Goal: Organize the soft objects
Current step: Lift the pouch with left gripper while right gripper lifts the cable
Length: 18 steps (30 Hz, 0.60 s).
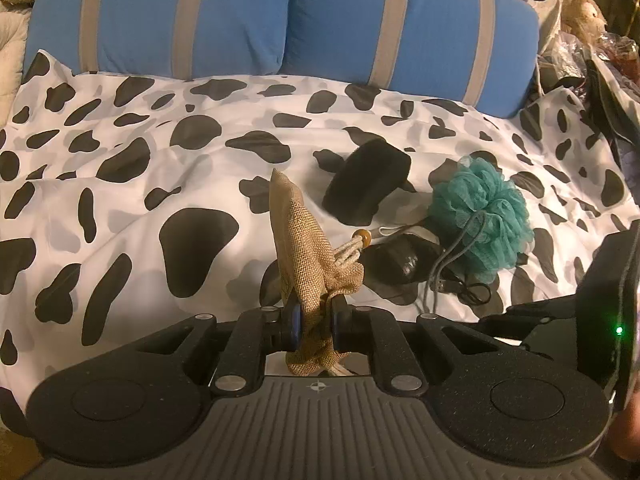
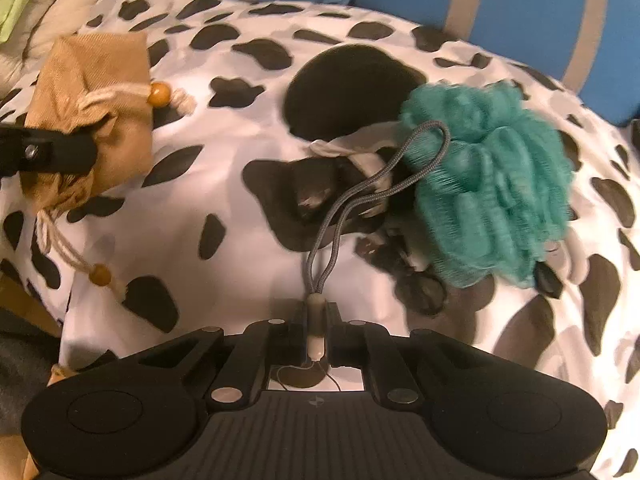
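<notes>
The left tool (image 1: 312,320) is clamped on the gathered neck of a burlap pouch (image 1: 298,232), so the pouch stands up off the bed (image 1: 120,184) instead of slumping flat. That grip probably keeps the mouth within reach for filling, though whether the mouth is open cannot be told. Its drawstring with a wooden bead (image 2: 159,94) hangs loose to the side.

The right tool (image 2: 316,332) is closed on the grey cord (image 2: 360,196) of the teal loofah (image 2: 488,184), pinching the small toggle at the cord's end. Taking the cord rather than the mesh gives a thin, firm hold; the puffy ball would squash and slip. The loofah rests on the cow-print cover, touching a dark bundle (image 2: 332,188) with a pale strap. A black sponge (image 1: 366,182) lies just behind them, nearer the blue pillows (image 1: 280,16).

The loofah looks like the next thing to be lifted toward the pouch, which sits well to its left.
</notes>
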### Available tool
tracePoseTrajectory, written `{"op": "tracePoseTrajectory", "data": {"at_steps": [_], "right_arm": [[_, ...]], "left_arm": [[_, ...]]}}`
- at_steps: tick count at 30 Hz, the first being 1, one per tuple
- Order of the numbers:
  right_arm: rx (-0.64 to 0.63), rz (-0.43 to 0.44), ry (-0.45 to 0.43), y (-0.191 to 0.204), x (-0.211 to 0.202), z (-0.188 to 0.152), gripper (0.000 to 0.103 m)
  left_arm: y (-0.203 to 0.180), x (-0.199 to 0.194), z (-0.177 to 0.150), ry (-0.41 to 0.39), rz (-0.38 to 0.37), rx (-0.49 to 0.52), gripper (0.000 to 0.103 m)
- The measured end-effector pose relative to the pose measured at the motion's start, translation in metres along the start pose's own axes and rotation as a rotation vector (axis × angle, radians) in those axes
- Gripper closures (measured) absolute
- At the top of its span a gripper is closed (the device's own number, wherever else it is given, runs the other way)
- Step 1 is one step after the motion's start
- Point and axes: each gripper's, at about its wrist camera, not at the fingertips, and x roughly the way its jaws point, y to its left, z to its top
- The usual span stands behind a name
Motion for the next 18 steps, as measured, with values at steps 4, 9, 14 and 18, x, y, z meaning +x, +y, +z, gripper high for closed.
{"op": "tracePoseTrajectory", "data": {"at_steps": [4, 9, 14, 18], "right_arm": [[0.034, -0.004, -0.048, -0.008, -0.013, 0.003, 0.093], [0.054, -0.013, -0.107, -0.016, -0.031, 0.002, 0.093], [0.068, -0.027, -0.146, -0.023, -0.047, 0.000, 0.093], [0.080, -0.024, -0.176, -0.027, -0.061, -0.003, 0.093]], "left_arm": [[-0.001, -0.002, 0.002, -0.002, -0.001, -0.009, 0.089], [-0.008, -0.008, 0.002, -0.008, 0.024, 0.009, 0.089], [-0.020, -0.018, 0.002, -0.022, 0.059, 0.053, 0.089], [-0.028, -0.024, 0.001, -0.026, 0.080, 0.073, 0.089]]}}
